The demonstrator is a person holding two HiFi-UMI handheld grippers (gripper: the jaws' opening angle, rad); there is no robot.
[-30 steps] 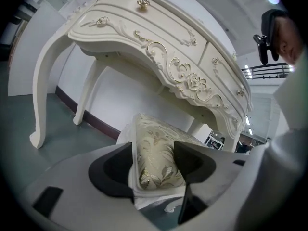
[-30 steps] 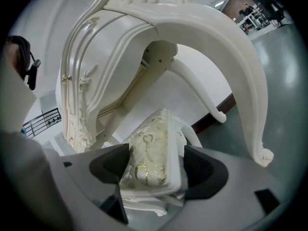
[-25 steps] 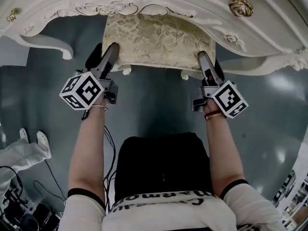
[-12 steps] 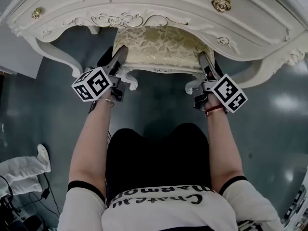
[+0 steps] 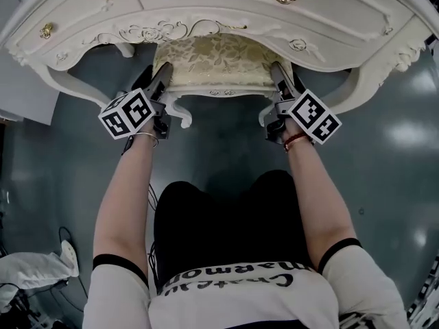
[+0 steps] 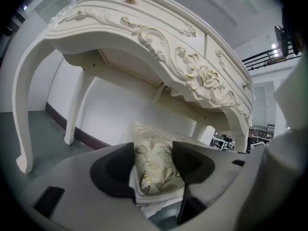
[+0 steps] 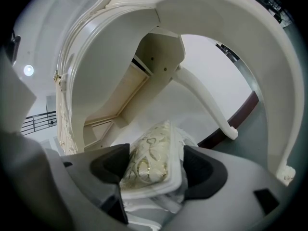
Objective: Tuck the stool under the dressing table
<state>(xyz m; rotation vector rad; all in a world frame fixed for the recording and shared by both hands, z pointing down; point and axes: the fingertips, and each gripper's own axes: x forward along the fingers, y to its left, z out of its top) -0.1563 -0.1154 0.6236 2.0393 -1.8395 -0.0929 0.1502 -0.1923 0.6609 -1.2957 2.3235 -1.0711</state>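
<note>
Gripper views only: left gripper (image 6: 154, 166) jaws closing on one cushioned side of the cream, gold-patterned upholstered stool (image 5: 216, 60), and right gripper (image 7: 155, 170) clamped on the opposite side. Head view only: stool sits between both grippers, mostly under the carved white wooden dressing table (image 5: 206, 5), with its near edge showing.

White short-sleeved top (image 5: 240, 307) with black cuffs (image 5: 116, 262) and black lettering (image 5: 233, 283) across the front. Black bottoms (image 5: 226, 218) below it. A thin silver bangle (image 5: 143, 136) circles the left wrist, a red band (image 5: 296, 141) the right.
</note>
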